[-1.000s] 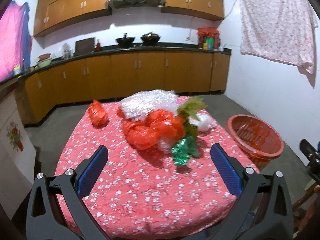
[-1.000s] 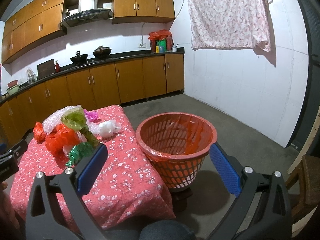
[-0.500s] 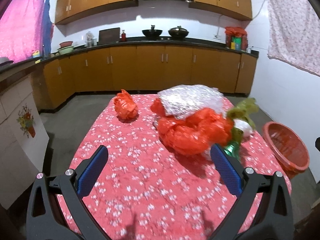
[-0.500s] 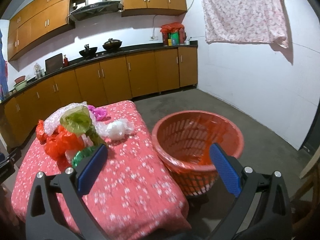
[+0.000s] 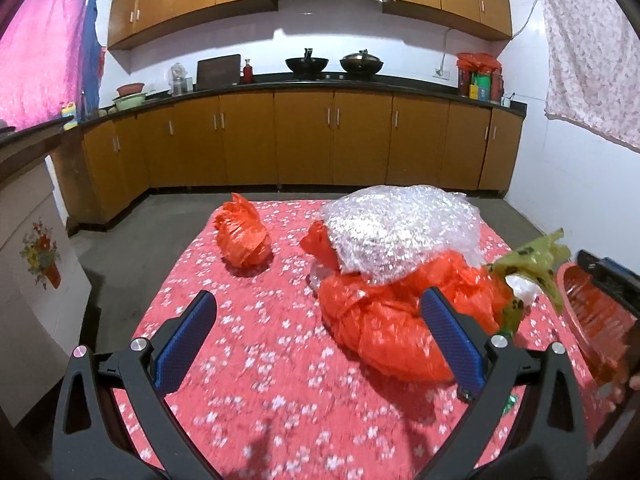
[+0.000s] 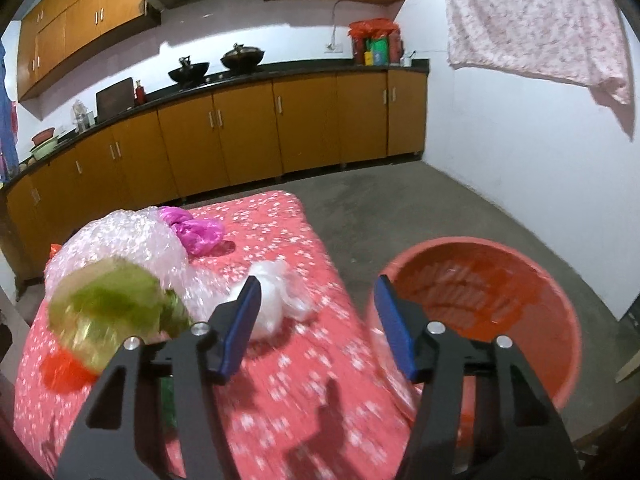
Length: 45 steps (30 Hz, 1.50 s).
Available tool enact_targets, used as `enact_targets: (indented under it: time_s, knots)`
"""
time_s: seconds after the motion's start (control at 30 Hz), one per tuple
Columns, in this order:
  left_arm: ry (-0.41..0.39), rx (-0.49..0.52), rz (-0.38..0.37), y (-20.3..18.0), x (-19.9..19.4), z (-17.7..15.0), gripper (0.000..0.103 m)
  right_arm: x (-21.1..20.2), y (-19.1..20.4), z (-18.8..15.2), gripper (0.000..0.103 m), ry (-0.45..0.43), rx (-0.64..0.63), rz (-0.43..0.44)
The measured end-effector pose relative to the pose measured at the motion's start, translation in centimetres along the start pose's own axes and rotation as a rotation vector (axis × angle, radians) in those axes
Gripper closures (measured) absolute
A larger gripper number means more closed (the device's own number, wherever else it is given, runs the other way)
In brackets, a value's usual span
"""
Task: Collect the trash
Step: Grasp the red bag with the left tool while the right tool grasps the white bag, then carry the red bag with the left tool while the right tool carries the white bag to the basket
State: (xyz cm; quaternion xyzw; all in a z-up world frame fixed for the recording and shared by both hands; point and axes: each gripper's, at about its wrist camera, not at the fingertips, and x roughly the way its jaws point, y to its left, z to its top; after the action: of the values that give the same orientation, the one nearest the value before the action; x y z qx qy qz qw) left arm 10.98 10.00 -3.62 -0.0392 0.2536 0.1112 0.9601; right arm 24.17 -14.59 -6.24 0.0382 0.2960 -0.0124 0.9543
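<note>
Trash lies heaped on a table with a red flowered cloth (image 5: 256,364): a big orange bag (image 5: 384,320), bubble wrap (image 5: 400,232) on top of it, a yellow-green bag (image 5: 532,256) and a small orange bag (image 5: 242,236) apart at the left. My left gripper (image 5: 320,336) is open above the cloth, its right finger in front of the big orange bag. My right gripper (image 6: 316,320) hangs over the table's right edge, jaws closing with nothing between them; a white bag (image 6: 272,300) lies just past its left finger. The orange basket (image 6: 480,300) stands at the right.
A pink bag (image 6: 196,232) lies at the table's far side beside the bubble wrap (image 6: 124,240). Brown kitchen cabinets (image 5: 304,136) run along the back wall across grey floor. A flowered cloth (image 6: 532,20) hangs on the right wall. A white cabinet (image 5: 32,264) stands left of the table.
Both grippers have swung left and come nearer the table. The right gripper's jaws have narrowed and the basket has slid from its centre to the right. The heap now fills the left view's right side.
</note>
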Motion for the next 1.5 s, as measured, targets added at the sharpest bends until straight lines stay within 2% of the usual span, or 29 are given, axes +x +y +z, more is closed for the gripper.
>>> enact_targets:
  time_s: [0.33,0.53,0.67,0.73,0.83,0.9,0.93,1.0,1.2,1.3,1.5]
  knots:
    - [0.092,-0.014,-0.046,-0.5,4.3,-0.3,0.003,5.4,2.4,-0.7,0.043,0.098,-0.016,0.08]
    - [0.155,0.001,-0.04,-1.0,6.4,-1.0,0.01,6.6,3.7,-1.2,0.043,0.126,-0.077,0.087]
    - [0.184,-0.014,-0.026,-0.6,7.3,-1.3,0.014,7.2,3.5,-1.6,0.043,0.144,-0.07,0.089]
    - [0.197,-0.026,-0.034,-0.3,7.6,-1.3,0.017,7.4,3.4,-1.8,0.048,0.159,-0.069,0.097]
    - [0.207,-0.037,-0.057,-0.3,7.8,-1.2,0.029,7.8,3.4,-1.9,0.063,0.18,-0.065,0.119]
    - [0.208,-0.034,-0.08,-0.4,7.7,-1.2,0.044,7.7,3.5,-2.0,0.067,0.181,-0.067,0.126]
    - [0.206,-0.03,-0.088,-0.5,7.6,-1.2,0.048,7.7,3.5,-2.0,0.069,0.181,-0.067,0.129]
    - [0.199,-0.017,-0.11,-0.7,7.4,-1.2,0.064,7.5,3.4,-2.1,0.072,0.181,-0.064,0.135]
    - [0.179,-0.014,-0.126,-0.3,6.7,-1.2,0.091,6.7,3.0,-2.4,0.077,0.177,-0.06,0.144]
    - [0.175,-0.019,-0.132,0.5,6.1,-1.1,0.099,6.0,2.9,-2.5,0.077,0.173,-0.059,0.148]
    - [0.159,-0.015,-0.125,2.5,4.7,-1.4,0.101,4.3,2.5,-2.7,0.077,0.161,-0.056,0.157]
